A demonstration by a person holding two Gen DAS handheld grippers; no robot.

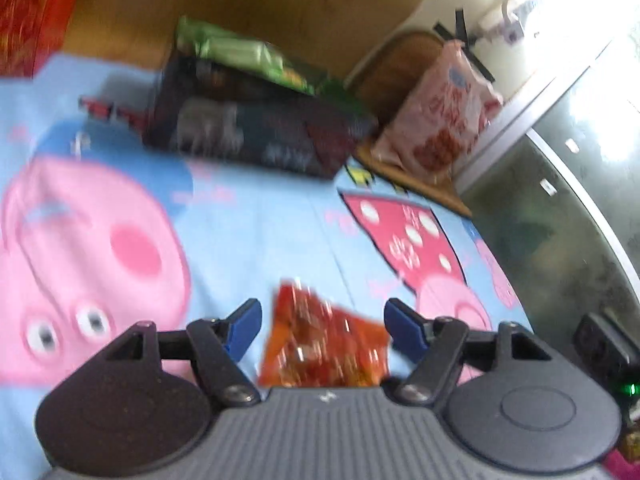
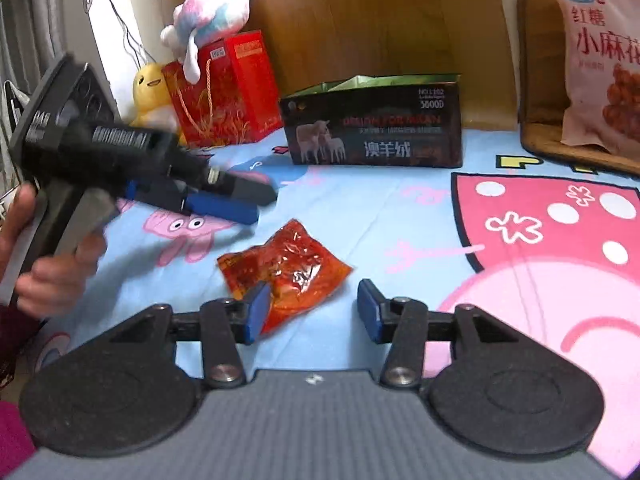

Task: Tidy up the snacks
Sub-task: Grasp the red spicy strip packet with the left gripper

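Note:
A red-orange snack packet [image 2: 286, 268] lies flat on the blue cartoon bedsheet [image 2: 360, 220]. My right gripper [image 2: 314, 306] is open just in front of it; the left blue fingertip [image 2: 258, 306] overlaps the packet's near edge, and the right fingertip stands clear of it. In the left wrist view, which is blurred, the same packet [image 1: 324, 344] shows between the open jaws of my left gripper [image 1: 322, 320]. Seen from the right wrist, the left gripper [image 2: 256, 200] hovers up and left of the packet in a person's hand [image 2: 56, 276], apart from it.
A dark open box [image 2: 372, 124] stands at the back by the wooden headboard, with green packets [image 1: 240, 50] in it. A pink snack bag [image 2: 600, 60] leans on a brown cushion at the right. A red gift bag [image 2: 224, 92] and plush toys [image 2: 208, 12] sit at the back left.

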